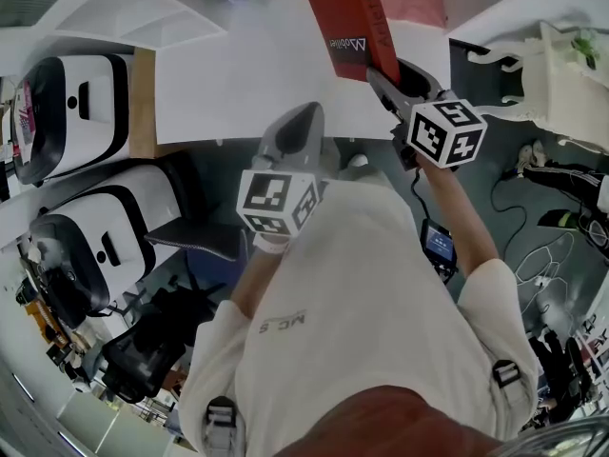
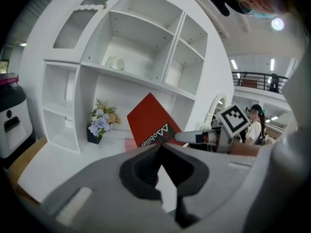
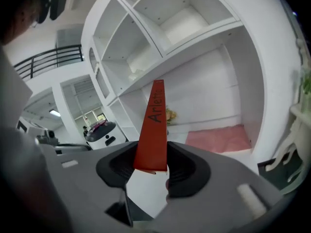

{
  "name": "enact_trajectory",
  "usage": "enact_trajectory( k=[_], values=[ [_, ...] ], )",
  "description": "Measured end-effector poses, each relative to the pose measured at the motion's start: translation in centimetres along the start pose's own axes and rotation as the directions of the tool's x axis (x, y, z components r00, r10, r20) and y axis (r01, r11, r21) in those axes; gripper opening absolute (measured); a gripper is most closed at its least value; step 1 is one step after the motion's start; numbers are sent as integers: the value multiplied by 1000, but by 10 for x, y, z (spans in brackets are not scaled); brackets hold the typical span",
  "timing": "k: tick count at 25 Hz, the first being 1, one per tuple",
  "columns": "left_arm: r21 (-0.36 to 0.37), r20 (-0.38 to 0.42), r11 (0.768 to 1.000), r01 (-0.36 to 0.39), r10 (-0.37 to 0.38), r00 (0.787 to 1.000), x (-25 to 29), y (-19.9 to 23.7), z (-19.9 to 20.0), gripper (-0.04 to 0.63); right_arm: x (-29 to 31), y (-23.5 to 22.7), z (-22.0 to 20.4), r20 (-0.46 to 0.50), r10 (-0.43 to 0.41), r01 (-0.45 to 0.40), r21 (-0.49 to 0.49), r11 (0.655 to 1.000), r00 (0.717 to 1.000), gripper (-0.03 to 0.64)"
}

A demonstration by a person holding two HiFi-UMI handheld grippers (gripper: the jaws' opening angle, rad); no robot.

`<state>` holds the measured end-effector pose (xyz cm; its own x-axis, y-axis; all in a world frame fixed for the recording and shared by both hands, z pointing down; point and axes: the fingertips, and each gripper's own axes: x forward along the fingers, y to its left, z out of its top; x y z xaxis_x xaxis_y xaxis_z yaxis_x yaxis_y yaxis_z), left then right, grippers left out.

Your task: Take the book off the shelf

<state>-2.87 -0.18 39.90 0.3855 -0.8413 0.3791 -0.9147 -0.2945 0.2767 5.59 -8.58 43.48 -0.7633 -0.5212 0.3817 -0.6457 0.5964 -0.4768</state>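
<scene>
Shelf (image 2: 146, 57): white, open bays, fills both gripper views; its low ledge (image 1: 266, 74) takes the 12 o'clock half of the head view

Two white pods (image 1: 67, 112) with black trim at 9 o'clock in the head view, on the floor beside the ledge

Book (image 1: 357, 17): red, thin, white lettering on the cover. It is clamped in the right gripper (image 1: 385, 79) at 1 o'clock in the head view, over the ledge, and its far end is cut off by the top edge. In the left gripper view the book (image 2: 153, 123) sits tilted with one corner up, in front of the lower bay. In the right gripper view it (image 3: 153, 125) is edge-on, spine towards the camera, pointing to 12 o'clock

Pink mat (image 3: 218, 137) lies flat on the ledge, at 3 o'clock of the book

Right gripper (image 3: 151, 166): jaws pinched on the book's near end, one pad on each cover. Marker cube (image 1: 447, 131) sits at 5 o'clock of the jaws

Left gripper (image 1: 309, 112): mid-frame in the head view, at 8 o'clock of the book and clear of it. In its own view the left gripper (image 2: 160, 147) has its tips together with nothing between them

Flowers (image 2: 99, 123): small purple-and-yellow bunch in a dark pot on the ledge, at 9 o'clock of the book in the left gripper view
</scene>
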Motion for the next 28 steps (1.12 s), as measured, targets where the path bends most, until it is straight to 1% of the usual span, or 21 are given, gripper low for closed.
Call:
enact_trajectory(
  k=[2,6,14,21,26,28],
  values=[
    [4,-2,1000,-3,3,1000,2,-1,-1,0,-1,-1,-5,3,-39,39,-52,998,999,170],
    [10,-4,1000,-13,13,1000,3,1,-3,0,-5,2,-9,25,-79,82,-111,990,997,169],
    [5,-17,1000,-14,15,1000,2,-1,-12,0,-17,7,-26,53,-162,170,-249,954,985,166],
    [-3,-21,1000,-16,16,1000,0,-8,-17,0,-29,5,-31,71,-200,212,-282,936,977,164],
    [-4,-19,1000,-23,22,1000,-2,-8,-19,0,-30,8,-35,68,-187,199,-286,937,980,165],
    [-4,-22,1000,-26,26,999,-3,-8,-20,0,-32,9,-38,69,-194,205,-299,932,979,166]
  ],
)
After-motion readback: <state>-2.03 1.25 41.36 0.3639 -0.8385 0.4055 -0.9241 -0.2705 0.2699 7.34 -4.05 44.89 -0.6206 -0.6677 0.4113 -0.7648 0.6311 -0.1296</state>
